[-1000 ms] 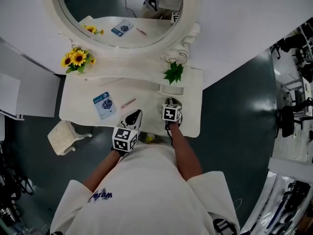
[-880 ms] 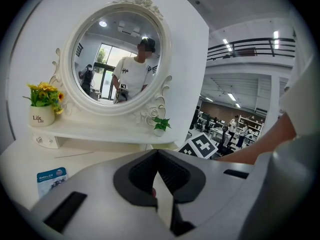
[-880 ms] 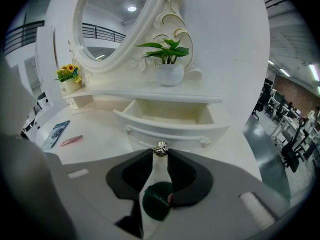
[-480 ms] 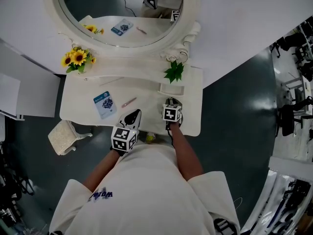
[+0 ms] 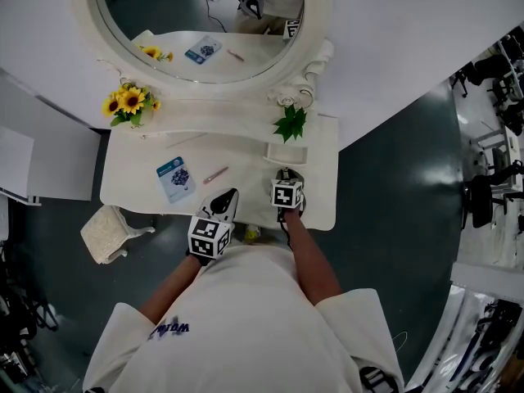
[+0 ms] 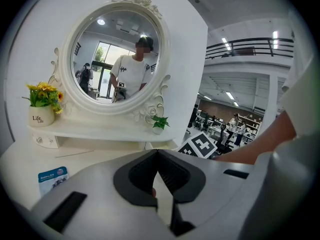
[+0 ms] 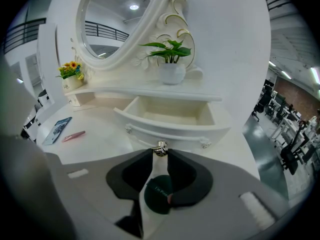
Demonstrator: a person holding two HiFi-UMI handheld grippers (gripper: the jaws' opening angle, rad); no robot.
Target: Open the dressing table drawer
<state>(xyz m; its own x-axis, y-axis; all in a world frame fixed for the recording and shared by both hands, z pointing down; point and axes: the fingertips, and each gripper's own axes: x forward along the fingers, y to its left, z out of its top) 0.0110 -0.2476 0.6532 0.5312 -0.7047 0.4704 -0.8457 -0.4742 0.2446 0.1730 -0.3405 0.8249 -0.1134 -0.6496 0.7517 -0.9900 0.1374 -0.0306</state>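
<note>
drawer [image 7: 170,118] open, right tongs [image 7: 160,154] clamping knob [image 7: 160,147]; sunflower pot [image 6: 41,119] reads "life"

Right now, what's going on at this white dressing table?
A person is at the dressing table with a claw in each hand. The right claw grips the small metal knob of the drawer, which is already pulled out. The left claw is shut on nothing, held over the table's front edge.

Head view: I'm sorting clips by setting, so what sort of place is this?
Probably a mock bedroom corner inside an open office or lab: a white dressing table with round mirror stands on a dark floor, with office chairs and a railed gallery nearby.
</note>
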